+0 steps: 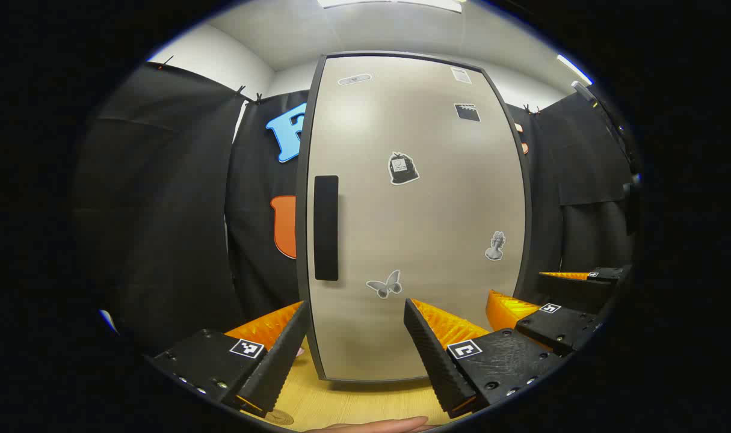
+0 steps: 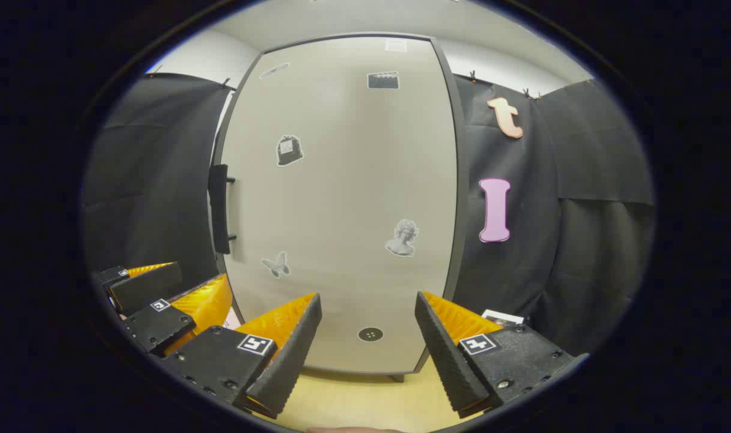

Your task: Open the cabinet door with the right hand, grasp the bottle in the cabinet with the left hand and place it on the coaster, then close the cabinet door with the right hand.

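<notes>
The cabinet door (image 1: 413, 216) is closed, a beige panel in a dark frame with several stickers on it. Its black bar handle (image 1: 326, 228) stands upright near the door's left edge, and the handle (image 2: 219, 207) sticks out from the door in the right gripper view. The bottle is hidden behind the door. My left gripper (image 1: 357, 307) is open in front of the door's lower part, holding nothing. My right gripper (image 2: 367, 299) is open too, facing the door's lower middle, and the right gripper (image 1: 515, 284) sits beside the left one. A small round tan disc (image 1: 279, 417), perhaps the coaster, lies on the table under the left finger.
The cabinet stands on a light wooden table (image 1: 365, 403). A hand's edge (image 1: 377, 426) shows at the bottom. The left gripper (image 2: 198, 270) appears low left in the right gripper view. A white card (image 2: 502, 317) lies right of the cabinet. Black cloth walls surround it.
</notes>
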Demonstrator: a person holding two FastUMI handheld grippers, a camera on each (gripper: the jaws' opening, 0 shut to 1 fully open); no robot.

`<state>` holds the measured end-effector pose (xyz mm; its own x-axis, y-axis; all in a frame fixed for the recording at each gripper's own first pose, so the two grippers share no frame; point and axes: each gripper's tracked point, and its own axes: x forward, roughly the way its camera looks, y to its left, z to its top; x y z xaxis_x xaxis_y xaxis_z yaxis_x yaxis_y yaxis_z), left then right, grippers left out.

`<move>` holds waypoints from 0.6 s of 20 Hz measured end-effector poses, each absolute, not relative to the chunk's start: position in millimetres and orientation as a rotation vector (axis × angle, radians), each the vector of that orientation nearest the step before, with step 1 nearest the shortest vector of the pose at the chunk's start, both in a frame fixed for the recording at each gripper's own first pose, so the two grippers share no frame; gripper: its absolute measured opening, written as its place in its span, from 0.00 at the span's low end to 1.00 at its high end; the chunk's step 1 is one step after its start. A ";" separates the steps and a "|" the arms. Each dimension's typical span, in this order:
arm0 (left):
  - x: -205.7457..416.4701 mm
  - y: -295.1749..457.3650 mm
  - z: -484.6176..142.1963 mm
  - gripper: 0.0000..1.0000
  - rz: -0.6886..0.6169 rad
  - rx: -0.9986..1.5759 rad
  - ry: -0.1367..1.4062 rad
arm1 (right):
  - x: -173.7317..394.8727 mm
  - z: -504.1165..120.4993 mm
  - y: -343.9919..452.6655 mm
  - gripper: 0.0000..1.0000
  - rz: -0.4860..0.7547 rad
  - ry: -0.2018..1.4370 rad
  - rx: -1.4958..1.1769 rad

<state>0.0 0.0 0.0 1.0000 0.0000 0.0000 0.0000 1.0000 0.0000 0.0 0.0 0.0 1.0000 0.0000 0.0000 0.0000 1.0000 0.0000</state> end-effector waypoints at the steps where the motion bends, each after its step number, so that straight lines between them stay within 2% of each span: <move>1: -0.3 0.7 -0.6 0.95 0.004 0.001 0.001 | 0.8 0.7 0.5 0.97 0.002 0.000 -0.001; 12: -1.6 7.7 -6.0 0.95 0.020 -0.013 0.020 | 3.9 -4.5 6.0 0.98 0.019 0.022 0.002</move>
<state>-1.6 7.7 -6.0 0.9996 0.0201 -0.0203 -0.0203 0.9997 -0.0126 3.9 6.0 -4.5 0.9996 0.0195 -0.0224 -0.0195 0.9998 0.0025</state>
